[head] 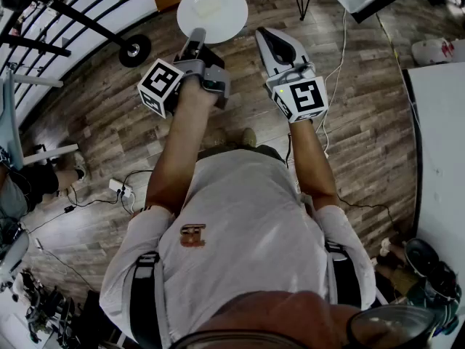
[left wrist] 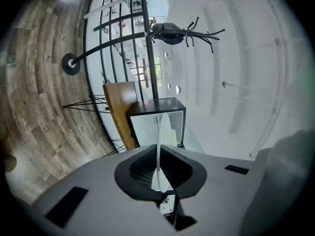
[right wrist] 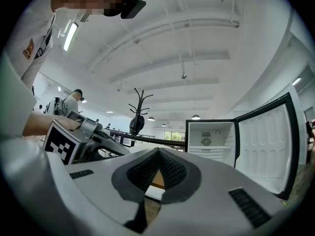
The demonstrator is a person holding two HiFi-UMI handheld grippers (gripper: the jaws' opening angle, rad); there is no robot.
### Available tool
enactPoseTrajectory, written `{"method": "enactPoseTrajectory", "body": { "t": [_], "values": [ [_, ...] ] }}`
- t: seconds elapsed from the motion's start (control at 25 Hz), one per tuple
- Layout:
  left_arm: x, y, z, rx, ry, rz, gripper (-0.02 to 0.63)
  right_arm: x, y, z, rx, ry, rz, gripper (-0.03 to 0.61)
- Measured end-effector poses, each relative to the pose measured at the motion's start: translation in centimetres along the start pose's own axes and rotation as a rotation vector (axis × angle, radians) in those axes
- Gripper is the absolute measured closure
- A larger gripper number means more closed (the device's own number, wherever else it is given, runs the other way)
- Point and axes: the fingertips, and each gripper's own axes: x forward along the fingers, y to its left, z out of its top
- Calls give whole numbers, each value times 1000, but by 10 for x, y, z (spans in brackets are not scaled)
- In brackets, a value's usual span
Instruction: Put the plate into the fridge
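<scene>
Left gripper (head: 197, 36) clamps plate (head: 216, 7) rim; shirt logo (head: 192, 235) unreadable.

Wood-plank floor (head: 370, 137) carried all. Round black stand base (head: 135, 50) sat on planks. White power strip (head: 117, 187) lay well below base, dark cables (head: 91, 203) trailing beside it. Thin white cable (head: 343, 42) ran far right of base.

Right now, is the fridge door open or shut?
Open. In the right gripper view the fridge door stands swung wide to the right, and the white inside of the fridge is exposed.
</scene>
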Motion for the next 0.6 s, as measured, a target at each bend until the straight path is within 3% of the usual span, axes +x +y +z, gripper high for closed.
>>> {"method": "enactPoseTrajectory", "body": {
  "t": [0.6],
  "values": [
    [7,-6,-6,-3,-36,-9,586,1,-11,5,30,-22,47,546]
  ]
}}
